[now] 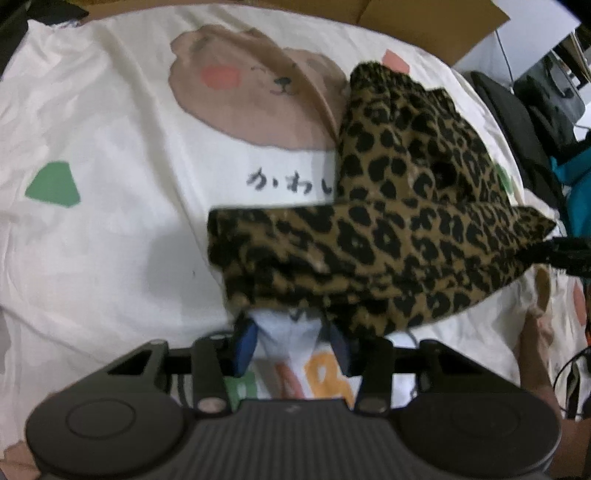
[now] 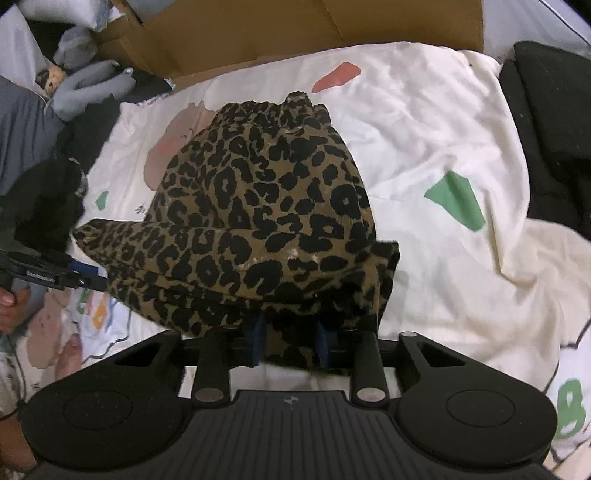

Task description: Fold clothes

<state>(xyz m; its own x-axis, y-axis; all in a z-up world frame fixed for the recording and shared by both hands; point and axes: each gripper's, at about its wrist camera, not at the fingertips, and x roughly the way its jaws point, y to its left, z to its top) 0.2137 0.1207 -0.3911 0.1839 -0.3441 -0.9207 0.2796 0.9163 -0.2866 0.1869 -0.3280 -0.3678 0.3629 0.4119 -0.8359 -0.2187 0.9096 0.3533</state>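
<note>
Leopard-print garment (image 2: 258,221), waistband end farthest

My leopard-print garment (image 2: 266,206): ribbed, corduroy-like cloth, matt. Cream printed bedsheet (image 1: 110,147) under it: smooth, creased cotton-like cloth. My gripper bodies: matt black plastic, ridged. Cardboard box (image 2: 295,29) at 12 o'clock: plain, dull.

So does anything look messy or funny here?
The leopard-print garment looks bunched: it is lifted off the bear-print sheet by both tools, with its folded edge sagging unevenly. The sheet itself is wrinkled. Nothing looks torn or spilled.
</note>
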